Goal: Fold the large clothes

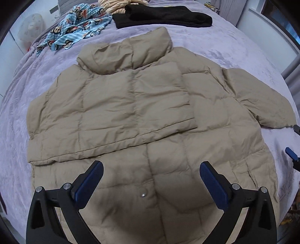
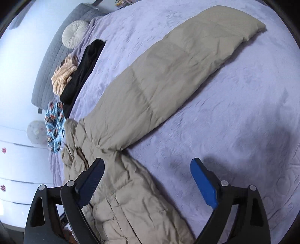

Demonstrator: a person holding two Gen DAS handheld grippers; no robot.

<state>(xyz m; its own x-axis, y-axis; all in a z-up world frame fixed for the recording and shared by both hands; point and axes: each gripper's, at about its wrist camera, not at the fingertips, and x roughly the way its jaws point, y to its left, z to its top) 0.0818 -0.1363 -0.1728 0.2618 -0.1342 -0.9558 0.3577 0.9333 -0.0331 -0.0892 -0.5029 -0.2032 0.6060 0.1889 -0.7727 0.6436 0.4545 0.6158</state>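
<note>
Your left gripper (image 1: 151,169) hangs over the lower front of the tan puffer jacket (image 1: 142,105) with its jaws spread wide and nothing between the blue pads (image 1: 88,183). Your right gripper (image 2: 147,169) is spread as well, pinching nothing; its left finger sits above the jacket's side, its right finger above bare bedspread (image 2: 234,112).

The jacket lies flat on the lavender bedspread, collar (image 1: 131,50) toward the head of the bed, snap button (image 1: 144,195) showing near the hem. One sleeve (image 1: 135,110) is folded across the chest and lies on top of the body. The other sleeve (image 2: 178,67) stretches straight out from the shoulder across the bedspread toward the bed's far side, its cuff well apart from the body.

Beyond the collar, near the head of the bed, a folded black garment (image 1: 161,16) rests beside a blue striped cartoon-print garment (image 1: 75,30) and a cream chunky knit (image 2: 61,77). A round white cushion (image 2: 74,33) sits against the grey headboard (image 2: 54,62).
</note>
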